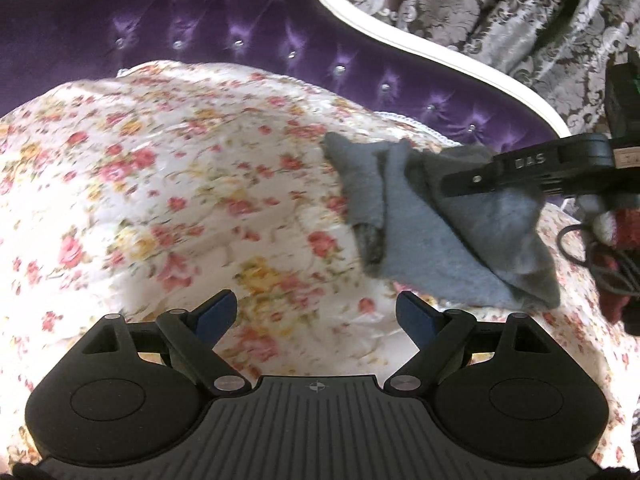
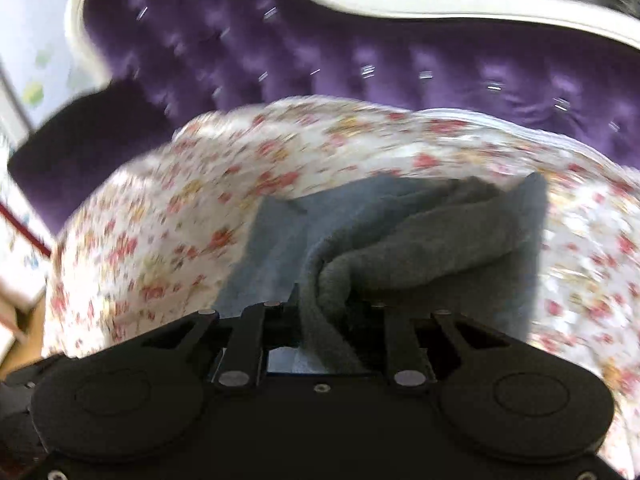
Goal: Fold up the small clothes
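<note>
Bright, uneven daylight and heavy motion blur in both fisheye views.

Strong light washes the floral bedspread [image 1: 160, 184] to near-white glare in the left wrist view, while the purple tufted headboard [image 1: 208, 32] sits dim, its studs catching small glints. In the right wrist view those studs smear into streaks and the flowers lose their outlines. The grey cloth [image 2: 420, 240] casts a soft shadow at its right side. Straight edges bow towards the frame corners.
</note>
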